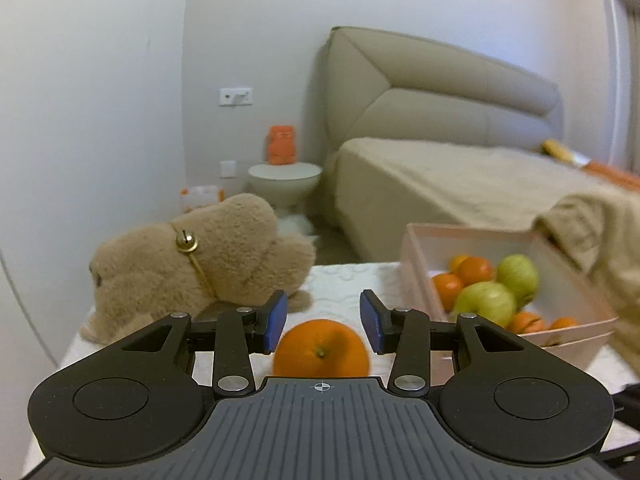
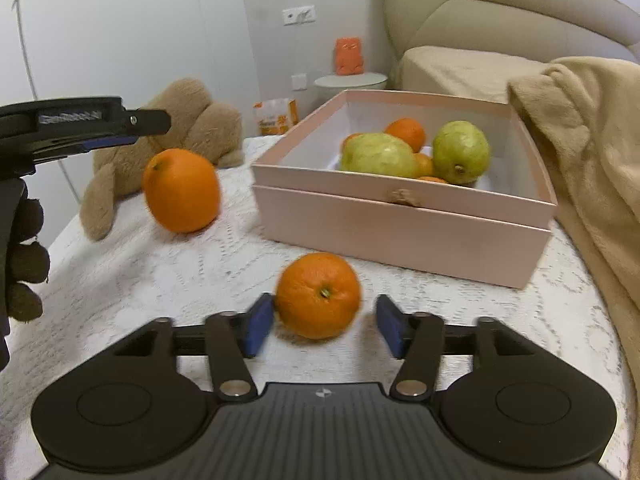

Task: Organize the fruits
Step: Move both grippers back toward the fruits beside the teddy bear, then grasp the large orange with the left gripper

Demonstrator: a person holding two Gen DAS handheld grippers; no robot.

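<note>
The left gripper point(image 1: 322, 322) hangs over one orange point(image 1: 321, 348), jaws apart and clear of it; the right gripper point(image 2: 322, 328) has its jaws spread around a second orange point(image 2: 318, 295) on the lace-covered table point(image 2: 160, 280), near the pink box point(image 2: 400, 224) of fruit

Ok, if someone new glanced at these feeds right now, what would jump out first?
Probably the two loose oranges on the white lace tablecloth: one orange sits between the open right gripper fingers, the other orange lies further left near the brown teddy bear, under the left gripper. Next, the pink box behind them, already holding green pears and more oranges.
</note>
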